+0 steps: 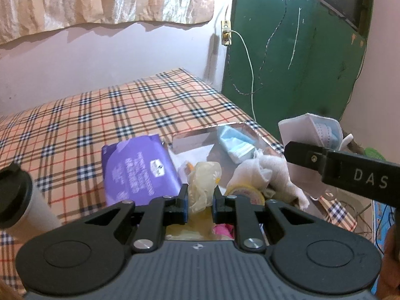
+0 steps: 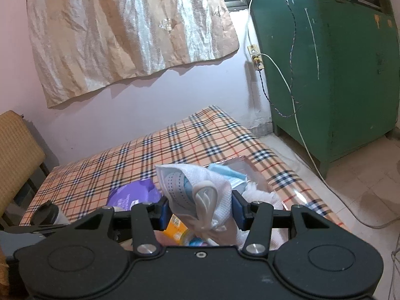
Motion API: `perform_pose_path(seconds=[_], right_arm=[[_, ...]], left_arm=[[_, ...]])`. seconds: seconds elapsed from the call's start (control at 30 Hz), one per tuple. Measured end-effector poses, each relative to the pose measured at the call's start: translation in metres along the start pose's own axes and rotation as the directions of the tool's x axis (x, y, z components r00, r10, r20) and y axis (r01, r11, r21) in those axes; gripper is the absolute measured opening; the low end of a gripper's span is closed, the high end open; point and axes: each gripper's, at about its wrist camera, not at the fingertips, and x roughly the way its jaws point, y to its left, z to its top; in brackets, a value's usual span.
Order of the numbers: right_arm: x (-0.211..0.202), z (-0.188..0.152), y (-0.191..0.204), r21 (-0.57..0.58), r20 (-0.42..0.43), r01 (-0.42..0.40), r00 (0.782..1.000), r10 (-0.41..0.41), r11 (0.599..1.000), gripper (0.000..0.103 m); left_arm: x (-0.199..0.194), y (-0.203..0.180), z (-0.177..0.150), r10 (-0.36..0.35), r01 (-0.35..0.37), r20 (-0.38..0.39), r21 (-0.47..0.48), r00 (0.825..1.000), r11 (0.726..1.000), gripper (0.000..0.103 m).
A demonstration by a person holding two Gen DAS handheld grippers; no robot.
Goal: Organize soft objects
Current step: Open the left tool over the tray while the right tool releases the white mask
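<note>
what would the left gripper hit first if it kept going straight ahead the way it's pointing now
The left gripper is already shut on a pale yellow bag, so that travels with it. Beyond, the shiny tray on the checked bed probably comes first, though depth is unclear.

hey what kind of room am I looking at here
Probably a modest bedroom at home: a plaid-covered bed or mattress against a pink wall, a cloth curtain hung above it, and a worn green metal cabinet standing on a tiled floor.
</note>
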Motion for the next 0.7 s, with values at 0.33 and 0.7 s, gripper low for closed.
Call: perform_pose_path(seconds=[0.33, 0.7], right_arm=[[0.025, 0.020, -0.013, 0.000, 0.002, 0.014, 1.000, -0.014, 1.000, 0.058], [0.061, 0.040, -0.017, -0.022, 0.013, 0.025, 1.000, -0.025, 0.999, 0.059]], left_arm=[[0.039, -0.006, 0.023, -0.020, 0.021, 0.018, -0.018, 1.000, 1.000, 0.019], [0.062, -0.002, 0.032, -0.046, 0.047, 0.056, -0.012, 0.997, 0.999, 0.068]])
